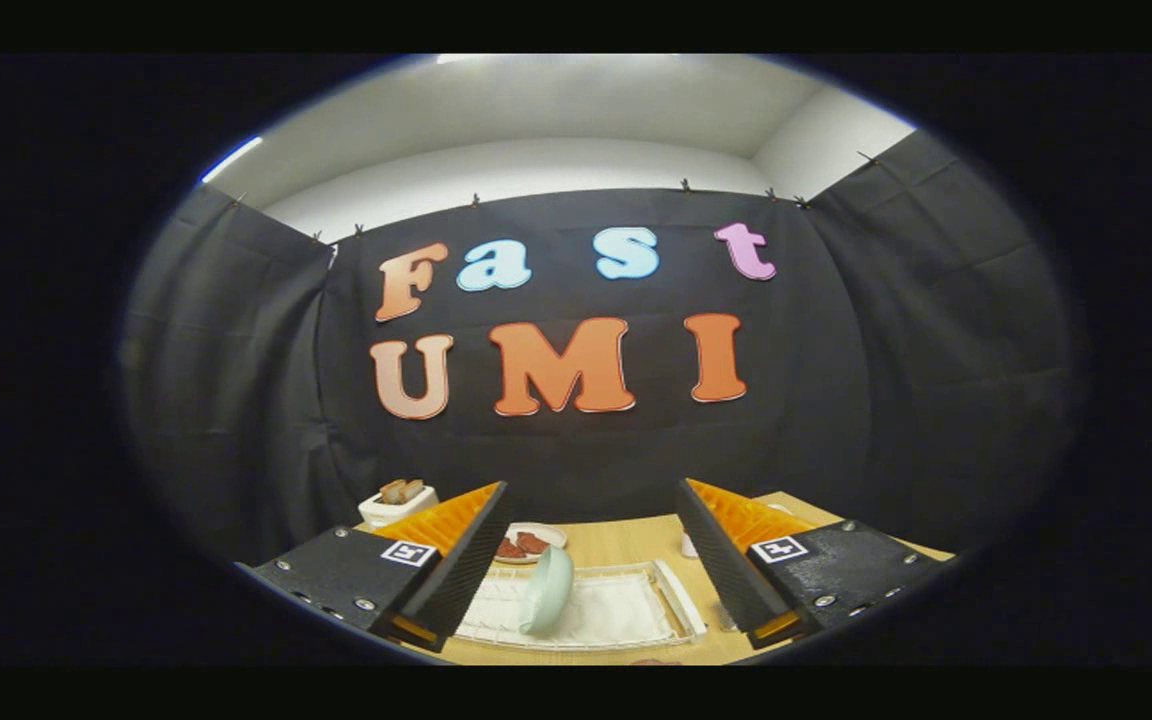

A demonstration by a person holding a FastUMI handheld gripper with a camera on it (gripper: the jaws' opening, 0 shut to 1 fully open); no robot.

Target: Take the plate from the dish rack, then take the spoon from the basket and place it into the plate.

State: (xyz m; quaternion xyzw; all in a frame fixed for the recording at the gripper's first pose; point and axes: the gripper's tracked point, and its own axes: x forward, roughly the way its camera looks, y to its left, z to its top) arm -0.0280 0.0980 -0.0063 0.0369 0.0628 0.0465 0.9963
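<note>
A pale green plate (pixel 547 590) stood on its edge, tilted, in a clear dish rack (pixel 671 602) lined with white cloth on the wooden table, lying between and just beyond the gripper's (pixel 591 585) wide-open fingers.

A white dish (pixel 532 541) of red pieces sits on the wooden table (pixel 626 545)

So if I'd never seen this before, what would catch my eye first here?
Probably the gripper, its two fingers spread wide open and holding nothing. Between them, a pale green plate stands on edge in a white dish rack on the wooden table. Beyond the plate sits a small dish of reddish food.
</note>
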